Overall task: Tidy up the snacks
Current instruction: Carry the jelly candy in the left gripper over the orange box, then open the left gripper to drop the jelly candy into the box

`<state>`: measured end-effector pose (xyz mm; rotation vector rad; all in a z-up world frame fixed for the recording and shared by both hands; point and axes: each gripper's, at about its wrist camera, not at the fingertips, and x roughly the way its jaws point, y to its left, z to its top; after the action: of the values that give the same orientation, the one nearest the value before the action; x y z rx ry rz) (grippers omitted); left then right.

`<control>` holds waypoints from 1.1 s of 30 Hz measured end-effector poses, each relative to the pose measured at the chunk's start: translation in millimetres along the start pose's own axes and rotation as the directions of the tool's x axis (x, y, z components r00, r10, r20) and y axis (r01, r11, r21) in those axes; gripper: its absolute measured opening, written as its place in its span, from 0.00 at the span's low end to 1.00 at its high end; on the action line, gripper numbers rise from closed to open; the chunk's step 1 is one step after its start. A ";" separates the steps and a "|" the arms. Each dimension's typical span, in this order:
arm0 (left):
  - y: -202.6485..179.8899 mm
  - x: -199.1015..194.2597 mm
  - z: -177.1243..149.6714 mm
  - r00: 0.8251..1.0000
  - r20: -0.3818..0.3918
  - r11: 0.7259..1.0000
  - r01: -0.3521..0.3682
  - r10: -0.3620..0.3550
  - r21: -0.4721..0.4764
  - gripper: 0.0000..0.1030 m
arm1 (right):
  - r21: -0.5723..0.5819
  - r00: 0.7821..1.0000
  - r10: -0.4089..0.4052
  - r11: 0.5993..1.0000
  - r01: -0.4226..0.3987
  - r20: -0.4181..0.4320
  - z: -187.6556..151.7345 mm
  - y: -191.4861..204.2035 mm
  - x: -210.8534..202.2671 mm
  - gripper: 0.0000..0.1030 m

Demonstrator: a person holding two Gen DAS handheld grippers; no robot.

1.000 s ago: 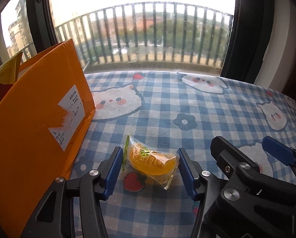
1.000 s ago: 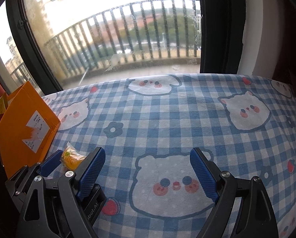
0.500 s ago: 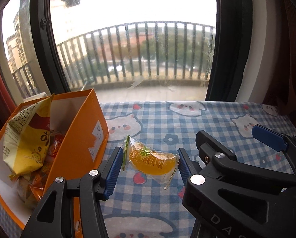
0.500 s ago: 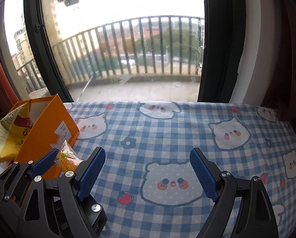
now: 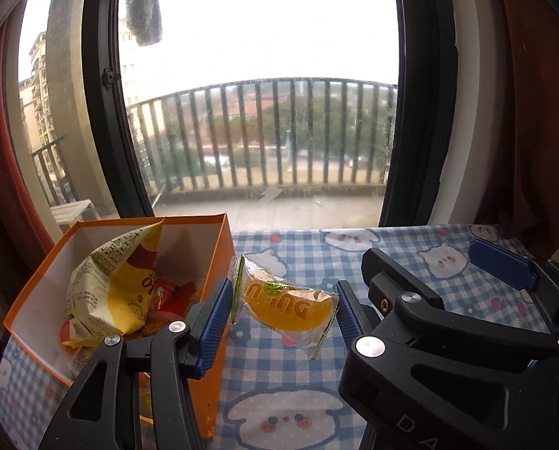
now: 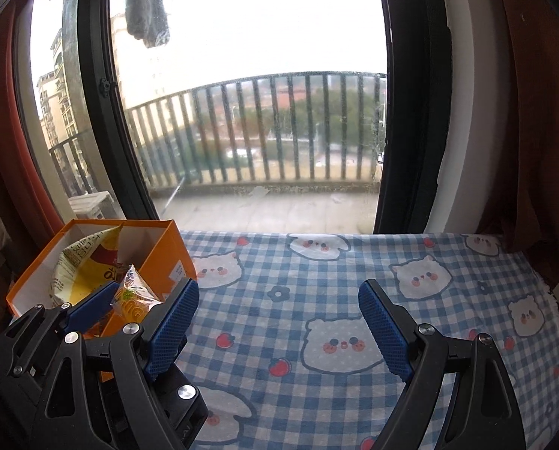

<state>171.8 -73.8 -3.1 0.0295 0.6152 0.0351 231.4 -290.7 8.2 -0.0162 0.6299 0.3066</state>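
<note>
- Jelly snack (image 5: 290, 309), an orange wedge in a clear wrapper, hangs clear of the tablecloth, pinched at its two ends between the blue pads of the left gripper (image 5: 279, 311); in the left wrist view it sits at the centre, just beside the box's right wall.
- Right gripper (image 6: 279, 326) holds nothing: its jaws are spread wide, with only checked cloth between them (it looks idle, to my eye).
- At 9 o'clock from the jelly stands the orange box (image 5: 219, 258), open-topped, its near corner touching nothing but the cloth.
- Inside the box lie a yellow snack bag (image 5: 110, 288), leaning against the left side, and some red-wrapped pieces (image 5: 170, 292) beneath it, so part of the sorting looks done.
- Tablecloth (image 6: 317, 270), blue check with bear faces, runs out toward 12 o'clock and to 3 o'clock; no other loose snack shows on it in either view.
- Judged from that, the held jelly may be the last item: what is left is to carry it over the rim toward 9 o'clock and let it go inside.
- Farthest off, at 12 o'clock, the window (image 6: 249, 75) shows a balcony railing and trees.
</note>
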 end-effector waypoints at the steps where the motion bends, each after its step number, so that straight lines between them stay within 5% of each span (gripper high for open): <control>1: 4.1 -3.7 -1.4 1.000 0.008 1.000 -0.002 0.002 0.001 0.55 | 0.000 1.000 0.002 1.000 -0.002 0.008 -1.2 5.0 -4.9 0.87; 33: 139.1 -58.4 -30.7 0.988 0.146 0.995 -0.028 0.042 -0.098 0.55 | -0.070 0.989 0.066 0.996 -0.057 0.134 -13.5 150.8 -37.3 0.87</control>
<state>103.1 63.2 10.8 -0.0495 0.4634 0.0958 151.8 -158.5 30.7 -0.0387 0.4854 0.3850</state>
